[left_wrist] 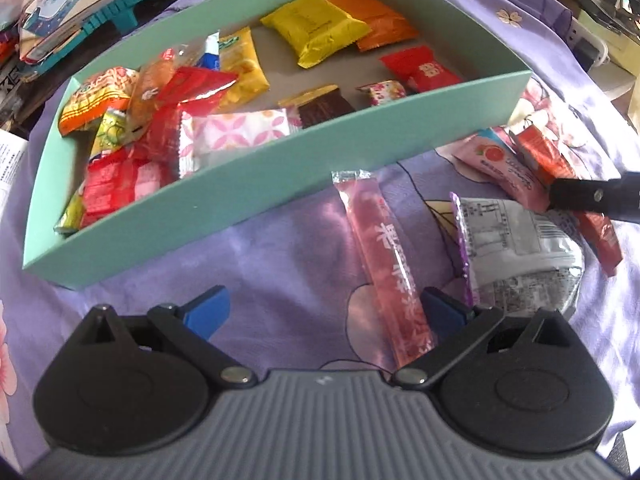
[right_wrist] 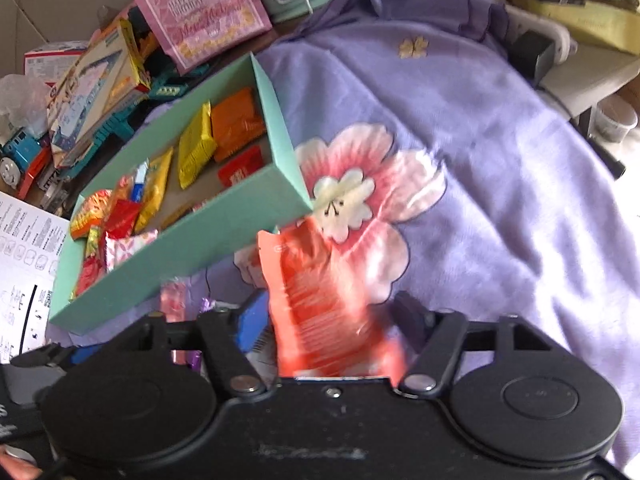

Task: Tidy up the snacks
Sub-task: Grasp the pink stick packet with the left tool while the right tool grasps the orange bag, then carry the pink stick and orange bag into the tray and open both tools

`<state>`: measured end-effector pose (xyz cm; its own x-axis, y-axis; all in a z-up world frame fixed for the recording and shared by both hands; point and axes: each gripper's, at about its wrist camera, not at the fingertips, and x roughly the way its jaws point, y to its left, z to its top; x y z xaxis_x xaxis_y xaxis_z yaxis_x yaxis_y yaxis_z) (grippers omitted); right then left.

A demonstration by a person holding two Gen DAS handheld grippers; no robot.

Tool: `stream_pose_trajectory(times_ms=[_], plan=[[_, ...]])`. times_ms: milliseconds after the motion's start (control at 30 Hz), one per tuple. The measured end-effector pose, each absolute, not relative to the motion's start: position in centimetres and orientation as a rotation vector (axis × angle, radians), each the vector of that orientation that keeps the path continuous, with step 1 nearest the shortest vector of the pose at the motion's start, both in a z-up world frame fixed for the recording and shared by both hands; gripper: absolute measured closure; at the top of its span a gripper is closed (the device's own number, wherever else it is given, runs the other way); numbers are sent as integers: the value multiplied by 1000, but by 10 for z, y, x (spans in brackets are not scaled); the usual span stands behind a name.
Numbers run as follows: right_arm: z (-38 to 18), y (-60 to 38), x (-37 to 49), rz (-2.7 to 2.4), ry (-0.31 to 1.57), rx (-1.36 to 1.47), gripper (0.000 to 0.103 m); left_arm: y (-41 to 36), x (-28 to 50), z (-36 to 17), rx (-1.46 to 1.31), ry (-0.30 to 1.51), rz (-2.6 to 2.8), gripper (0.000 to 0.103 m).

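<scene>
The red packet (right_wrist: 320, 300) is shiny, crinkled, blurred; it stands between the half-open right gripper (right_wrist: 332, 316), grip unclear; the left gripper (left_wrist: 324, 312) gapes wide, empty, over the pink stick (left_wrist: 384, 264).

A lived-in home room is showing itself around the mint green box (right_wrist: 192, 236) of snacks: a lilac flowered cloth (right_wrist: 460, 140) is lying under it, while a toy train (right_wrist: 16, 156), boxed toys (right_wrist: 96, 80) and a pink birthday bag (right_wrist: 200, 12) are crowding behind it.
</scene>
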<state>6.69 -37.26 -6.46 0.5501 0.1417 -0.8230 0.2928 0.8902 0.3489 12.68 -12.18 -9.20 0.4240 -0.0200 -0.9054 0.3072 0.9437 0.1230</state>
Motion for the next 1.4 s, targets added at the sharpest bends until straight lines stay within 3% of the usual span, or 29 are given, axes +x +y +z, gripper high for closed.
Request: stream_pose_trajectory(times_ms=[67,167,367,433,500,567,867,1400], plan=[[-65,-373,67,-97,990,466,69,-121,128,-93,281,1125,-211,0],[-67,-378,64,-100,979,490,70,-123,128,-92,284,1123,-211,0],[-66,-367,66,-92,973,404,69,-139,130,-89,268,1105,-280,24],[-65,-362,69,-93,973,361,68,-145,130,-87,270,1093,-308,34],[-65,-360,69,-95,971,349,68,-147,129,-85,249,1094,-350,62],[-65,-359,70,-97,970,346,69,-149,125,-83,279,1071,-360,81],[-48,-358,63,-106,957,358,72,-130,118,-71,213,1089,-362,86],[17,-341,83,-26,867,376,72,-95,120,-3,64,970,-383,87]])
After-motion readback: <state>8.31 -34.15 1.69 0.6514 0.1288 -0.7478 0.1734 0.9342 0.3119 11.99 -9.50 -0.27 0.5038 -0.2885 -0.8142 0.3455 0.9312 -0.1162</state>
